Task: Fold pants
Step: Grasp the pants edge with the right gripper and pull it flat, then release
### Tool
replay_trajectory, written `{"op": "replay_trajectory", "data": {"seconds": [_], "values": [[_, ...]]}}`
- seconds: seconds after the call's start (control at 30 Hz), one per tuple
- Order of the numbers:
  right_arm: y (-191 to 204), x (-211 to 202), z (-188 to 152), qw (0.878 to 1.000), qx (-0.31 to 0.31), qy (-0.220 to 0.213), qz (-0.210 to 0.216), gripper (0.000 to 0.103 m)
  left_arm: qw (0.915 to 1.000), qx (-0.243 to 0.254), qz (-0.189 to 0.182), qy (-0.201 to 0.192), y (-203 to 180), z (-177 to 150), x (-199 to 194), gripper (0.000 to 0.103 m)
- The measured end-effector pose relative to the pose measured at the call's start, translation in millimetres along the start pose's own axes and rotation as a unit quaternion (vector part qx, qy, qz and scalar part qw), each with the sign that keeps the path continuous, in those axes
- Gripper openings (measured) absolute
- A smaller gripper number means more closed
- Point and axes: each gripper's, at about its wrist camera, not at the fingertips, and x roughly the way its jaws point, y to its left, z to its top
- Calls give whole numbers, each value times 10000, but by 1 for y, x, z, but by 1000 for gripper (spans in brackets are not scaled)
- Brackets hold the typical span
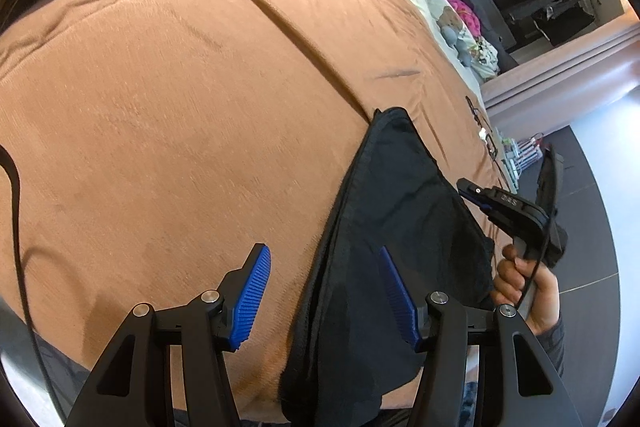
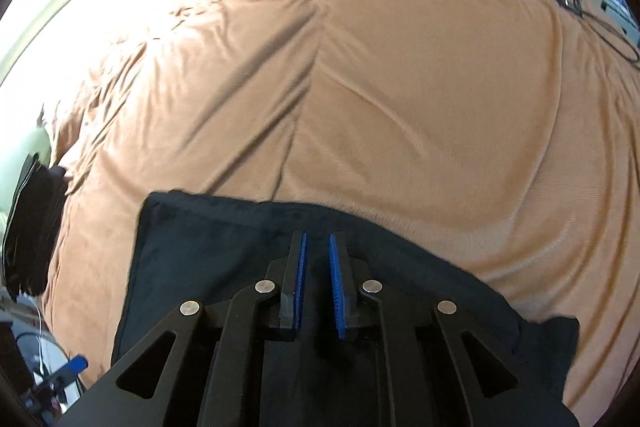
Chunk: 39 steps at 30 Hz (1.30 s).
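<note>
Black pants (image 2: pixel 224 239) lie folded at near edge of bed (image 2: pixel 360 67), on brown blanket. My right gripper (image 2: pixel 318 267) above them, jaws nearly shut, nothing between. My left gripper (image 1: pixel 324 291) open, empty, over pants' edge. I judge: press fold flat, align edges.

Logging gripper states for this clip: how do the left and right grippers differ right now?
The left gripper stands open, one finger over the brown blanket, the other over the black pants; the right gripper is nearly shut, wholly over the pants. Neither visibly pinches cloth. Both have blue ribbed pads.
</note>
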Motion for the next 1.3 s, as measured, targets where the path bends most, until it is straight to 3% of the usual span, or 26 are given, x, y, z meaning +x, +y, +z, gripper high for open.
{"op": "replay_trajectory", "data": {"seconds": [0.47, 0.6, 1.0, 1.3], "values": [[15, -43, -71, 9995, -170, -87, 248, 10, 9983, 2, -478, 343, 1, -20, 2, 59], [15, -50, -86, 9995, -123, -120, 276, 23, 9971, -61, -602, 464, 5, -27, 2, 59], [15, -61, -129, 9989, -1, -206, 422, 26, 9950, -260, -647, 718, 18, -43, 6, 59], [16, -64, -148, 9985, 4, -224, 491, 26, 9959, -118, -586, 681, 16, -33, 20, 59]]}}
